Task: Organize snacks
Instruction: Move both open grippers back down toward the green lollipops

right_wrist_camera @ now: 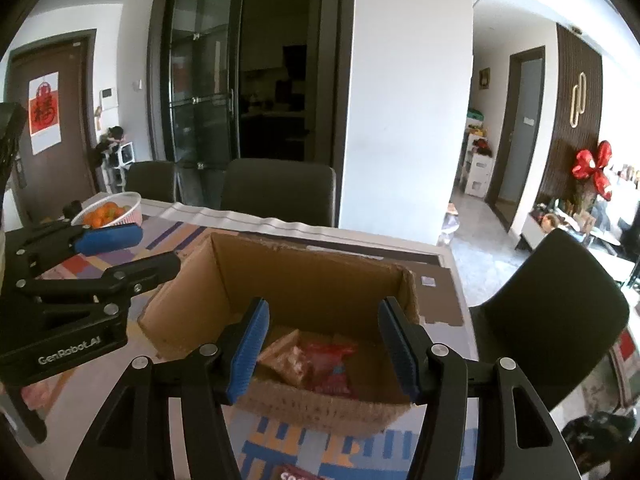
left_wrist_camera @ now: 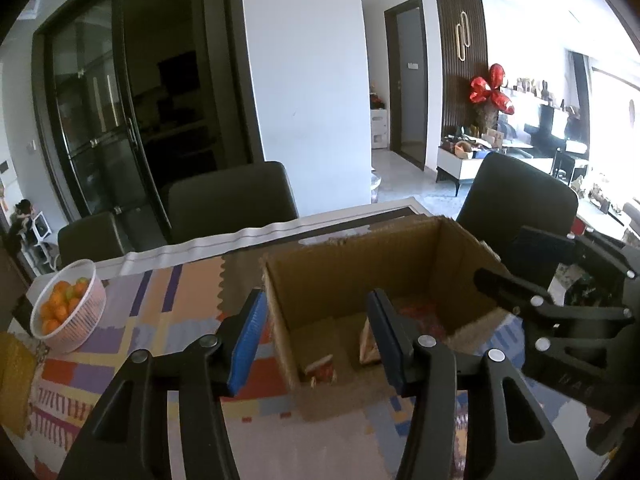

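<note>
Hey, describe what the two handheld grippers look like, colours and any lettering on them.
Both are matte black plastic with cut-out linkage arms and round silver rivets. The left gripper and right gripper each carry two fingers faced with ribbed blue pads. White "GenRobot.AI" lettering marks the left gripper's body. No cables or sleeves show.

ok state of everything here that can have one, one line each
cardboard box: open on top, upright, snack packets inside
snack packets: lying loose on the box floor
left gripper: open, holding nothing
right gripper: open, holding nothing
fruit basket: upright, holding oranges
glass door: shut
</note>
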### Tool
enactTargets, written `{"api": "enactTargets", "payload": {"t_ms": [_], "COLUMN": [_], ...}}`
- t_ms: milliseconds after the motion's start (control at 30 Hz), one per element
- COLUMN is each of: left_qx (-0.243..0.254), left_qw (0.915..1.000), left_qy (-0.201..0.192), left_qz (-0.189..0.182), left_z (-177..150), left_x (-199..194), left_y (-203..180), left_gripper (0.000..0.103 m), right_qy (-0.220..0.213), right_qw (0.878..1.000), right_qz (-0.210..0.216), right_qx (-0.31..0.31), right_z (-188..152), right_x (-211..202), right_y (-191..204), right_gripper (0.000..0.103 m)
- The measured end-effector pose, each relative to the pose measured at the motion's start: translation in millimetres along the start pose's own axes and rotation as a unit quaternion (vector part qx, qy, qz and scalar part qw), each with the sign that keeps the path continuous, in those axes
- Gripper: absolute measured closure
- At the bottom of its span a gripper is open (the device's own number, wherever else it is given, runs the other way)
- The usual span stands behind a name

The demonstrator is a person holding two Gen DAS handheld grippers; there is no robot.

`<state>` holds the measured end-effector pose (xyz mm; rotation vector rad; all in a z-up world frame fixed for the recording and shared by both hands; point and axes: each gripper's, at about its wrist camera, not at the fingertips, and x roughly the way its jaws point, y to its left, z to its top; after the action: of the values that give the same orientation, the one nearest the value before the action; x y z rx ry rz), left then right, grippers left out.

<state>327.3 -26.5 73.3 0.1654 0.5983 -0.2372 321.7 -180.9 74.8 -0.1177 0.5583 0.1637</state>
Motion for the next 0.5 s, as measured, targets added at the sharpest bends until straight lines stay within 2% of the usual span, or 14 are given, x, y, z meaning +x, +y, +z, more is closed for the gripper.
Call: {"api": "enactTargets", "payload": {"t_ms": [200,500], "left_qx": [0.002,0.032], "left_qw": [1.0,0.9991], "left_qy": [-0.008,-0.027], "left_qz": [0.001,0.009], "left_z": [-20,-52], "left_x": [-37,-85], "left_y": [6,6], "left_gripper": [0.048,0.046], "right_qy": [-0.026,-0.034], "right_qw": [1.0,0.999], "right_qz": [-0.005,0.015], "right_qx": [-0.006,-0.01], "right_z": [-12,-35], "right_x": [-35,-68], "right_y": [16,44], "right_gripper": [0.045,0.045]}}
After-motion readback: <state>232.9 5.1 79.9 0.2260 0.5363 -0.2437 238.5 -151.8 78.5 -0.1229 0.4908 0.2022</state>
